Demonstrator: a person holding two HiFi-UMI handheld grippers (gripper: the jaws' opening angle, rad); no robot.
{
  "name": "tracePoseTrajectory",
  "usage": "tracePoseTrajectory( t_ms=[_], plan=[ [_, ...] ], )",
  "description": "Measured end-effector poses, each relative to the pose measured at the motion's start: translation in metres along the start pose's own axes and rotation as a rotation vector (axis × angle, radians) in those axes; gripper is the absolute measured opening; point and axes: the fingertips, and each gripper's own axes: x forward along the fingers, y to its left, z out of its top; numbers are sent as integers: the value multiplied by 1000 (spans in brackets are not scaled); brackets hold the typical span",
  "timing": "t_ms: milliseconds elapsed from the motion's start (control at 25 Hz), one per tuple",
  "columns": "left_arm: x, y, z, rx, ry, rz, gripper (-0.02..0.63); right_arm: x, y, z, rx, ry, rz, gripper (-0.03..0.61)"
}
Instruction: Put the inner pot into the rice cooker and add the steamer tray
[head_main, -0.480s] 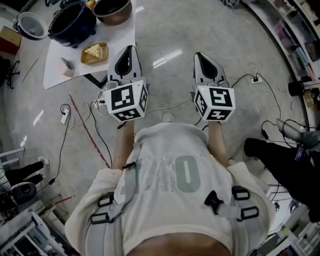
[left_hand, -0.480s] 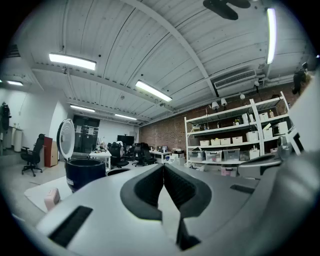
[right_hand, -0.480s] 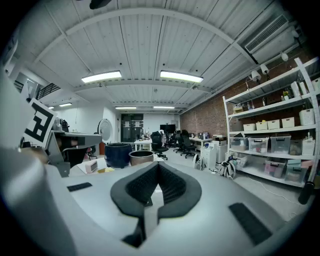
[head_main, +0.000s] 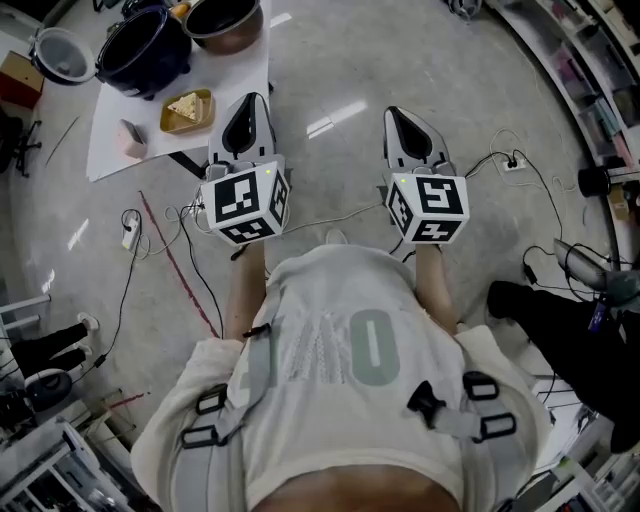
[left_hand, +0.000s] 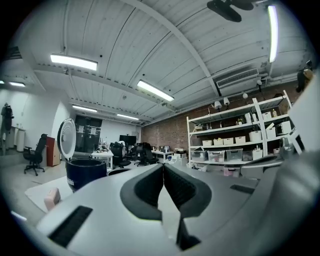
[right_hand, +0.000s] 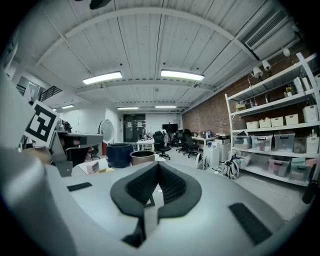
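Seeing left hand-held gripper (head_main: 256, 98) and right hand-held gripper (head_main: 393, 111) both closed on nothing. Hovering over floor (head_main: 350, 60), near table (head_main: 245, 70) carrying rice cooker (head_main: 145, 45), inner pot (head_main: 225, 20) just beside.

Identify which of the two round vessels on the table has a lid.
The dark blue rice cooker, left one in the head view: its white lid stands open at its side. The bronze inner pot beside it has none.
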Motion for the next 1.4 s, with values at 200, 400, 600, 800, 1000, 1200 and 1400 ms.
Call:
tracePoseTrajectory(
  t_ms=[200,400,600,800,1000,1200,1400],
  plan=[
    [9,-5,1,4,-9,5,21,4,-7,-6,20,6,28,8],
    [3,-2,-5,-21,14,22,21,5,-6,-23,28,59,30,8],
    [2,14,-3,-36,-4,56,21,6,-4,-25,6,67,20,8],
    [13,26,0,-55,-64,74,21,30,1,-15,-64,54,69,8],
    [27,45,19,-75,-116,89,21,61,19,16,-142,11,115,8],
    [54,55,8,-93,-110,95,21,79,25,12,-189,-9,127,8],
    [99,52,-12,-100,-59,100,21,107,11,2,-236,28,130,8]
  ],
)
